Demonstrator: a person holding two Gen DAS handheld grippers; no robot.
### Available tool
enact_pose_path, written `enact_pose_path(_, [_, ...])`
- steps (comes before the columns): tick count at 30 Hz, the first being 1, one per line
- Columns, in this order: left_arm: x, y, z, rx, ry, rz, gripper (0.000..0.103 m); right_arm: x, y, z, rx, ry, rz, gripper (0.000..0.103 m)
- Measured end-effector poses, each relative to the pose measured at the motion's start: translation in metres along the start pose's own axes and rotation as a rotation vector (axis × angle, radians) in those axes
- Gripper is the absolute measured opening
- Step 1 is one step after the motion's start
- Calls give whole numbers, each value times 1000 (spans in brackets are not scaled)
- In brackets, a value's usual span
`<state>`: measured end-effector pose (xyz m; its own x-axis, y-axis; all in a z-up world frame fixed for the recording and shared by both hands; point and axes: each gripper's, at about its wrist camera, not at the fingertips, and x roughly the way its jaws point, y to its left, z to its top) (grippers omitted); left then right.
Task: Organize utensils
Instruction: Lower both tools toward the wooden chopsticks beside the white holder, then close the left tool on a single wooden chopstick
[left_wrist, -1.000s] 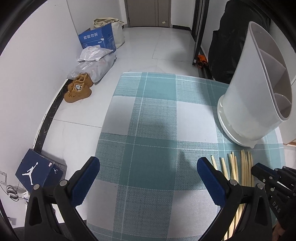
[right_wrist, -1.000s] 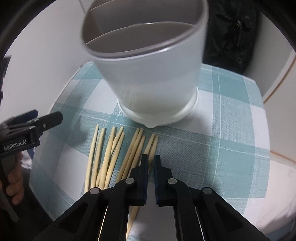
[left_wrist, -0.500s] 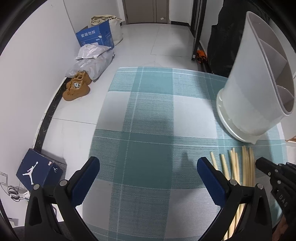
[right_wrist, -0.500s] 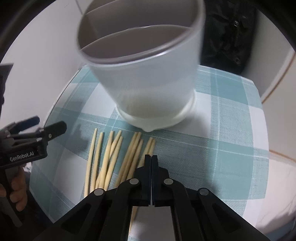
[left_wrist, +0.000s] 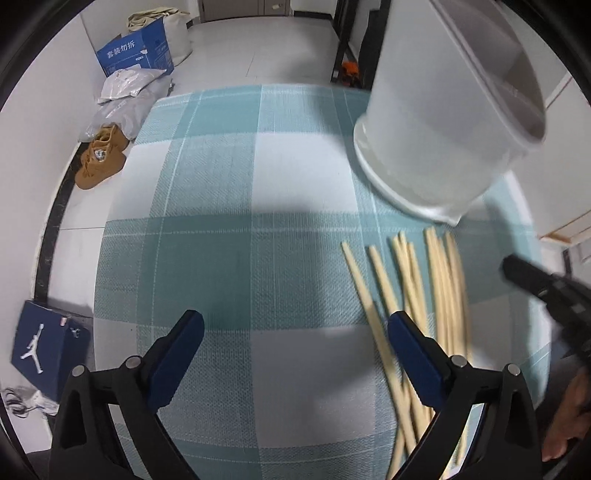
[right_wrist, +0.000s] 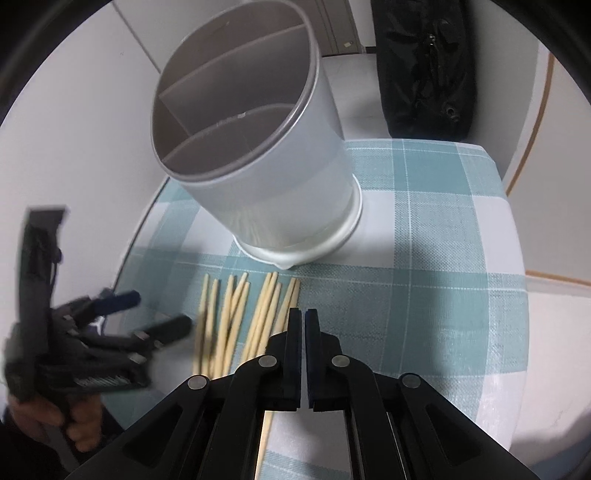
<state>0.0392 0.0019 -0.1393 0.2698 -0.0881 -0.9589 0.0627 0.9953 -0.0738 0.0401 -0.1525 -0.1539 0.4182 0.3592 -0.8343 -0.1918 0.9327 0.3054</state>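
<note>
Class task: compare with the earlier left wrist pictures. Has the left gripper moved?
Yes. The left gripper has shifted toward the chopsticks; its right finger now overlaps them.

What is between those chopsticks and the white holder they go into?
Nothing visible. The chopsticks lie loose on the checked cloth just in front of the holder, with bare cloth between. The holder's compartments look empty, so its open top is clear too.
</note>
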Motion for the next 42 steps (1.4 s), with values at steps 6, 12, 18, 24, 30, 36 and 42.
enact_pose_path(6, [7, -8, 2, 12, 34, 72, 96, -20, -3, 3, 6, -47, 4, 27])
enact_pose_path(12, [3, -10, -2, 15, 22, 58, 82, -36, -10, -3, 5, -80, 1, 40])
enact_pose_path(18, [-2, -12, -11, 12, -20, 57, 66, -42, -6, -9, 35, -92, 28, 41])
enact_pose_path(24, [-5, -11, -12, 9, -66, 63, 54, -52, -4, -13, 19, -113, 45, 44])
enact_pose_path(30, [-6, -8, -6, 0, -89, 39, 7, -54, -3, -15, 8, -120, 44, 45])
enact_pose_path(36, [-5, 1, -1, -41, -87, -16, 2, -49, 0, -18, 4, -101, 32, 45])
enact_pose_path(42, [-11, 18, 3, -112, -110, -101, 2, -40, 13, -22, -32, -84, 29, 45])
